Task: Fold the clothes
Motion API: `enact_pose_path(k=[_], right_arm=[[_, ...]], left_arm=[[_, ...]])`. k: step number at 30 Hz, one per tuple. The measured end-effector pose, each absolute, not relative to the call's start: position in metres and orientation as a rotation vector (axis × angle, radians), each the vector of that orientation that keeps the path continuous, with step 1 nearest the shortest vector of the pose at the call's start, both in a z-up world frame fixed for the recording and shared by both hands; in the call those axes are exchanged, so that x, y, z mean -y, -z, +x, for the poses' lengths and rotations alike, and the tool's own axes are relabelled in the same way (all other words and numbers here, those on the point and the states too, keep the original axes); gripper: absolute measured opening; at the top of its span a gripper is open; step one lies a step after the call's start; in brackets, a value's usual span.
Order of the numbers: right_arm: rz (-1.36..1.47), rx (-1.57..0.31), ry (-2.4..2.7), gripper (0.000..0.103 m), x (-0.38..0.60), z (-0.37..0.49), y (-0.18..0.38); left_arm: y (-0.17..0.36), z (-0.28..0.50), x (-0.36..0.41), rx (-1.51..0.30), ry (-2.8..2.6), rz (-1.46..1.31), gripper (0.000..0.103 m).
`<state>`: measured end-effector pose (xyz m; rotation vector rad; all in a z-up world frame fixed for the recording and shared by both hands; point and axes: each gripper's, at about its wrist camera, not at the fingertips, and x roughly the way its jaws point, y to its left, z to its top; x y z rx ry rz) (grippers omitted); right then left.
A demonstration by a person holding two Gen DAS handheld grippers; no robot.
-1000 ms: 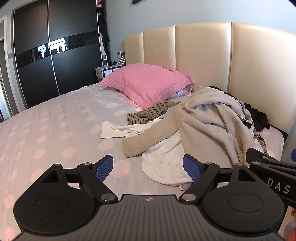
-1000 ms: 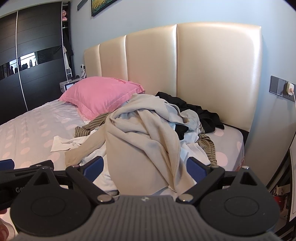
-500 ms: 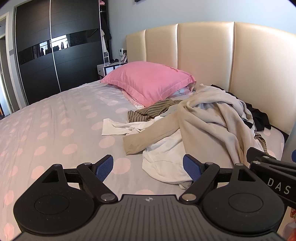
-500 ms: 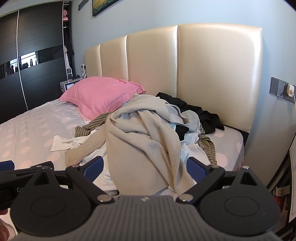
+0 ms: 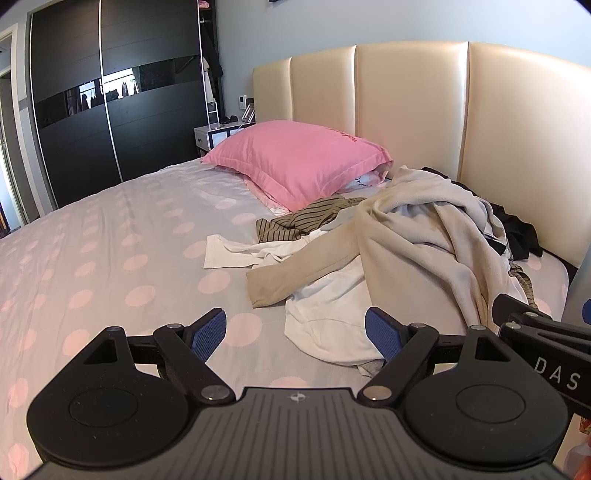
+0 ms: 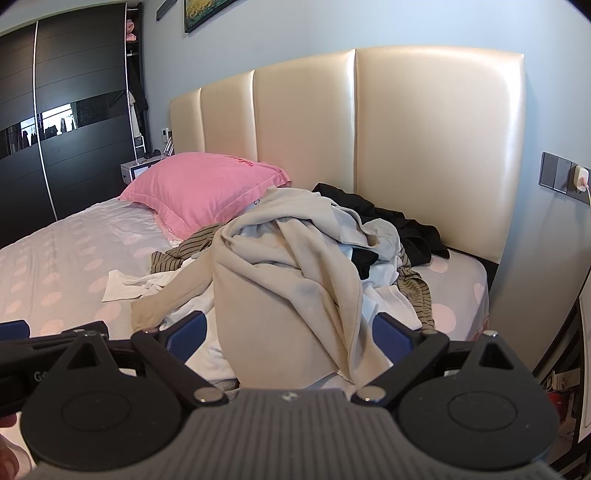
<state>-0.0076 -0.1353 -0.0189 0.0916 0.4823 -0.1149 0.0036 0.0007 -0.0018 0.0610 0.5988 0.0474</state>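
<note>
Both tools apart above clothes pile [image 6: 280, 266].

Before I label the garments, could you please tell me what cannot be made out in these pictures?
- Clothes under the beige garment: hidden beneath it, both views.
- Black garment: shape lost in folds, partly covered.
- Pink pillow lettering: too small.
- Nightstand items: too small, left view.
- Painting: cut by the top edge, right view.

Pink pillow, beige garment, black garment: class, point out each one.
pink pillow [image 5: 295, 158], left wrist view, middle of its top face.
beige garment [image 6: 280, 288], right wrist view, broad draped front.
black garment [image 6: 413, 229], right wrist view, crumpled middle by headboard.
</note>
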Motion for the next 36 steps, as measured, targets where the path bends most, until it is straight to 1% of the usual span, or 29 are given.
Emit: enact_pose_path(k=[24, 33, 36], right_arm=[[0.101, -0.477, 0.113, 0.097, 0.137, -0.008, 0.019], [0.166, -0.473, 0.059, 0.098, 0.146, -0.008, 0.019], [0.181, -0.508, 0.008, 0.098, 0.147, -0.003, 0.019]], left_arm=[[0.001, 0.003, 0.001, -0.621, -0.052, 0.043, 0.081], [0.0, 0.005, -0.005, -0.636, -0.058, 0.014, 0.081], [0.002, 0.011, -0.01, -0.655, -0.055, 0.011, 0.081]])
